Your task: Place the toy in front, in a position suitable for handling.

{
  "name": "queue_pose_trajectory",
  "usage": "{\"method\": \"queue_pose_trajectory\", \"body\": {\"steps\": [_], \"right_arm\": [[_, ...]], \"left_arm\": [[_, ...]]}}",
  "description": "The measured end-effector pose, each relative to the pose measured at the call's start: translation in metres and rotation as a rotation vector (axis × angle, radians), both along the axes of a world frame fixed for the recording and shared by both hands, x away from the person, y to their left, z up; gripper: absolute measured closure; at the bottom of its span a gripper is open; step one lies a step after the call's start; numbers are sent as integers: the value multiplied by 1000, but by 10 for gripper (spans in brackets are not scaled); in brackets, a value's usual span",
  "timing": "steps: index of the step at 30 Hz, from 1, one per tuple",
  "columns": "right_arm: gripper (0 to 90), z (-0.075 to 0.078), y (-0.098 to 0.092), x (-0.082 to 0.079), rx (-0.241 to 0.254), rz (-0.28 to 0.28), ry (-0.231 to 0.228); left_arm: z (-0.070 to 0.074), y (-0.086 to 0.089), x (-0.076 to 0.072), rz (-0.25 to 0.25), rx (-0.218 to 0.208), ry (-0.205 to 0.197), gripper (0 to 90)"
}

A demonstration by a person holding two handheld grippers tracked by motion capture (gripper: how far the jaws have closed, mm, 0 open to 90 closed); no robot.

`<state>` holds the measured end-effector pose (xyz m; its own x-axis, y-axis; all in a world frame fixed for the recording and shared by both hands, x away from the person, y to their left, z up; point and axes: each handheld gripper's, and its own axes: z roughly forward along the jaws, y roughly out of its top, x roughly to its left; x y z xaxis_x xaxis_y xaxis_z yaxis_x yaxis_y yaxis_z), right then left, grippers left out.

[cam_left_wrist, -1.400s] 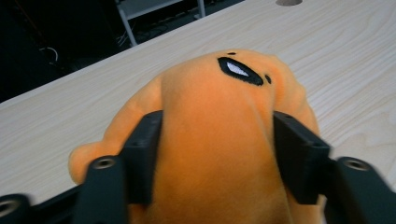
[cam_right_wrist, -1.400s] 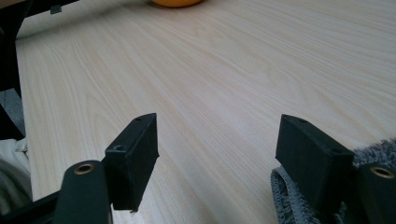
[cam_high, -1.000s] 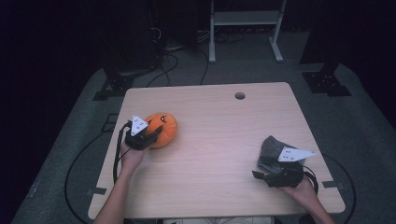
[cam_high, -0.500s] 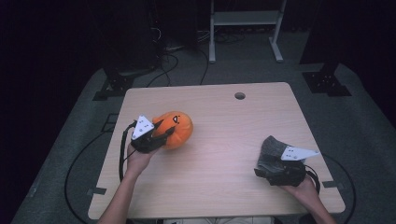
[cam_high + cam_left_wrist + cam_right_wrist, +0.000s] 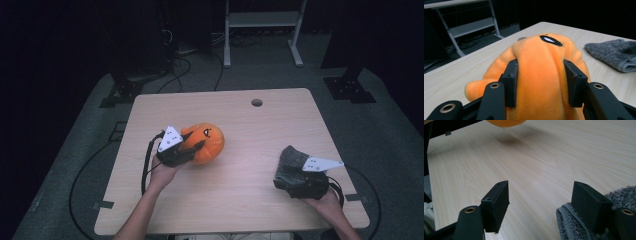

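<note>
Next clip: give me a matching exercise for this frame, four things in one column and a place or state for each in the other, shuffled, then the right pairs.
Things:
1. orange plush toy
2. grey cloth
3. left gripper
4. right gripper

States:
A. jaws apart, nothing pressed between them
B. lies on the table beside the right gripper
C. jaws shut on something soft
D. squeezed between two black jaws

Pairs: 1-D, 2-B, 3-C, 4-A
</note>
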<state>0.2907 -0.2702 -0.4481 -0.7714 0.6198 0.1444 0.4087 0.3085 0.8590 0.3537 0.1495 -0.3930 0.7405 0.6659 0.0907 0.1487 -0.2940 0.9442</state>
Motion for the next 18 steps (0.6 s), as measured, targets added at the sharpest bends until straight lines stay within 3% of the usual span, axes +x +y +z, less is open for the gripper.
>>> {"method": "queue_pose_trajectory", "body": {"steps": [11,18], "right_arm": [[292,1,1,-1,0,0,-9],[292,1,0,-1,3,1,-12]], "left_arm": [[-8,-32,-6,-82,18,17,528],[-9,-44,-8,-109,27,24,526]]}}
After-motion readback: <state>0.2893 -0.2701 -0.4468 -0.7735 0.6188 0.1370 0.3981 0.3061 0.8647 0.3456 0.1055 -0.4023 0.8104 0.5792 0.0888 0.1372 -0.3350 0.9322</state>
